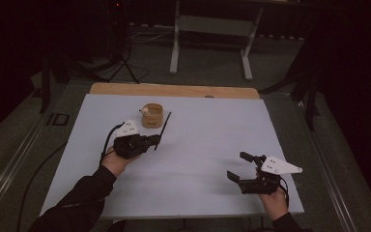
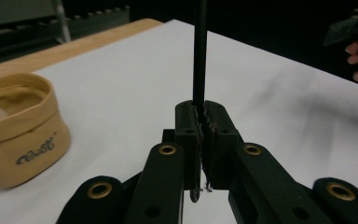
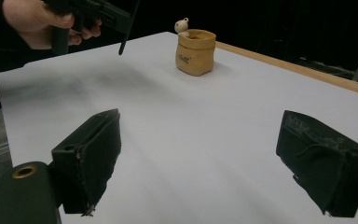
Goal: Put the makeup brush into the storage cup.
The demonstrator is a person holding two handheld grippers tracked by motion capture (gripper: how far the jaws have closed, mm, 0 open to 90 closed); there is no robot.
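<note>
A thin black stick (image 1: pixel 163 129) is clamped in my left gripper (image 1: pixel 155 140), held above the white table sheet; in the left gripper view the stick (image 2: pixel 199 56) rises straight up from between the closed pads (image 2: pixel 188 128). A small tan pouch (image 1: pixel 152 115) with a little white figure (image 1: pixel 145 110) at its rim stands just beyond the stick's far end, also as the pouch (image 2: pixel 21 128) at the left and the pouch (image 3: pixel 195 51) far off. My right gripper (image 1: pixel 239 166) hovers near the front right, jaws wide apart, nothing between its pads (image 3: pixel 95 154).
A white sheet (image 1: pixel 198 145) covers the wooden table (image 1: pixel 174 90), whose bare strip shows along the far edge. Beyond it stand a white metal frame (image 1: pixel 210 29) and cables on the dark floor.
</note>
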